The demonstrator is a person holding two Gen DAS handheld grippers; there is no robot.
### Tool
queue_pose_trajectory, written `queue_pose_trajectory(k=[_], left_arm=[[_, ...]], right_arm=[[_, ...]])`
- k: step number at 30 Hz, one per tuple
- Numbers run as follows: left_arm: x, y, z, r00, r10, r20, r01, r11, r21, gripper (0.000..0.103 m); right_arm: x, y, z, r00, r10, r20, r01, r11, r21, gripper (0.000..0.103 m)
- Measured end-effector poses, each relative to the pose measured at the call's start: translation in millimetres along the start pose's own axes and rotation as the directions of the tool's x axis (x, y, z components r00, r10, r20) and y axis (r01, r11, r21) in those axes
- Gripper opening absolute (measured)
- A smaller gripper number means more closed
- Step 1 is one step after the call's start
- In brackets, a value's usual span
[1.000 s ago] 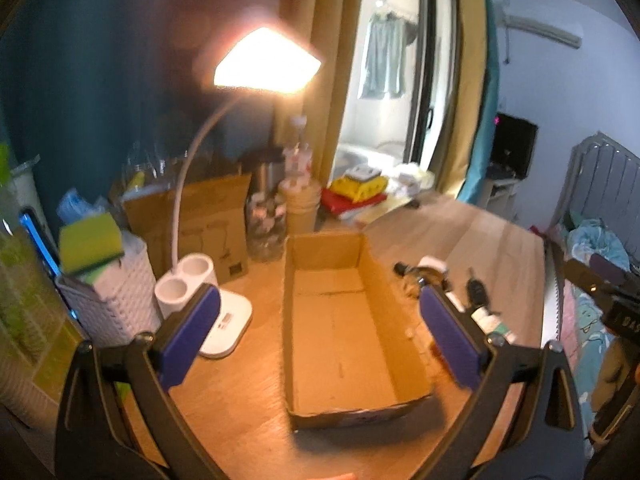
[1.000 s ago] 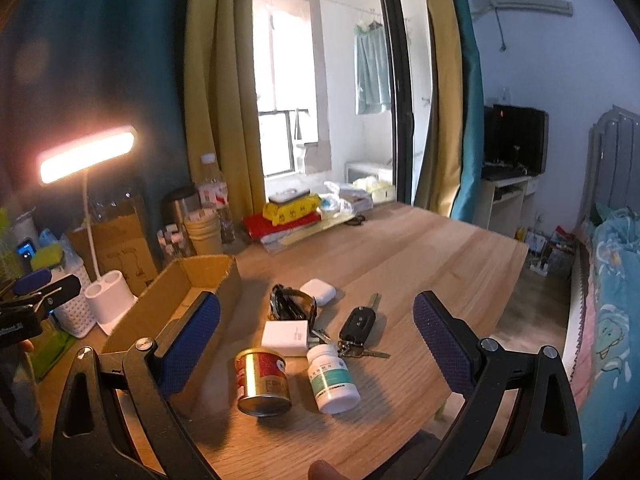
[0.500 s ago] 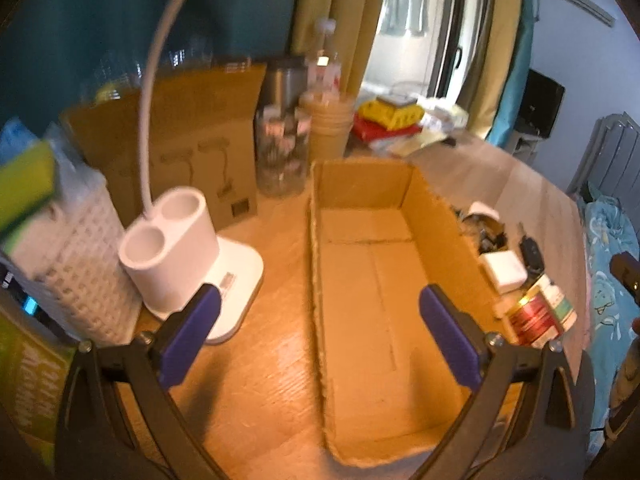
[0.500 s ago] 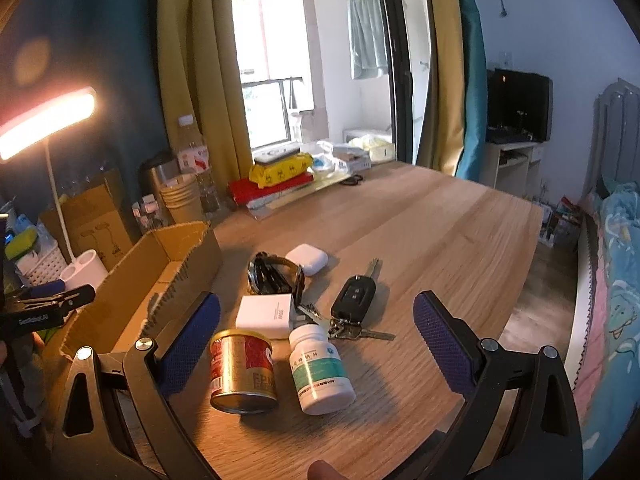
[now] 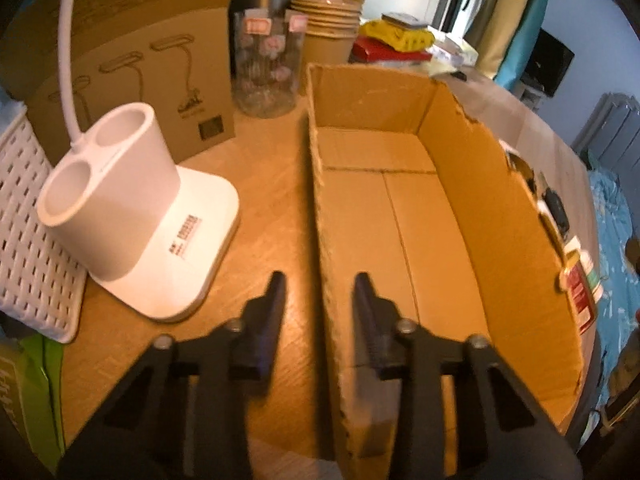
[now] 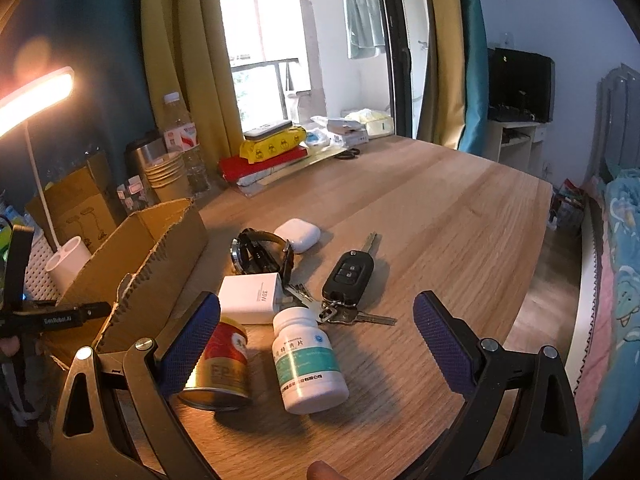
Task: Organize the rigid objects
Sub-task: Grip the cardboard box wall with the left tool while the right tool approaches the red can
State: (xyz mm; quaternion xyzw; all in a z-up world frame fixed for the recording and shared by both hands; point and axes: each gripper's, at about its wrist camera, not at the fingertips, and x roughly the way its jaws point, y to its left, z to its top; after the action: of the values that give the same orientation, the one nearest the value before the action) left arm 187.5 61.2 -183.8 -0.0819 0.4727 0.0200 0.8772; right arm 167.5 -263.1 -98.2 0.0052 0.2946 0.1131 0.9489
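Cardboard box (image 5: pixel 400 216) empty, left of bottle (image 6: pixel 308 356), tin (image 6: pixel 220 364), keys (image 6: pixel 348 276). Left gripper (image 5: pixel 320 292) just narrowed astride near left wall, contact unclear; right gripper (image 6: pixel 316 332) wide open, empty. Next: steady box, pick bottle.

The left gripper (image 5: pixel 320 292) has dropped toward the box (image 5: pixel 400 208), and its jaws have just been closing, from wide apart to narrow, now astride the box's near wall. The right gripper (image 6: pixel 316 340) has eased lower, nearer the bottle (image 6: pixel 308 356) and tin (image 6: pixel 220 364).
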Motion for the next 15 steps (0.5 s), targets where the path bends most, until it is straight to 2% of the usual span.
queue_pose_trajectory(k=[4, 10, 15], left_arm=[[-4.4, -11.0, -10.9, 1.0, 0.014, 0.006, -0.014, 0.999, 0.041, 0.009], [-15.7, -24.0, -28.8, 1.0, -0.011, 0.002, 0.011, 0.996, 0.087, 0.008], [-29.3, -28.7, -45.3, 0.999, -0.036, -0.014, 0.037, 0.997, 0.073, 0.008]], right_arm=[[-0.5, 1.7, -3.9, 1.0, 0.007, -0.002, -0.007, 1.0, -0.012, 0.099], [-5.0, 8.9, -6.9, 1.0, 0.019, 0.0, -0.019, 0.999, -0.028, 0.099], [-9.6, 14.2, -10.6, 0.999, 0.034, 0.001, -0.034, 0.999, -0.042, 0.099]])
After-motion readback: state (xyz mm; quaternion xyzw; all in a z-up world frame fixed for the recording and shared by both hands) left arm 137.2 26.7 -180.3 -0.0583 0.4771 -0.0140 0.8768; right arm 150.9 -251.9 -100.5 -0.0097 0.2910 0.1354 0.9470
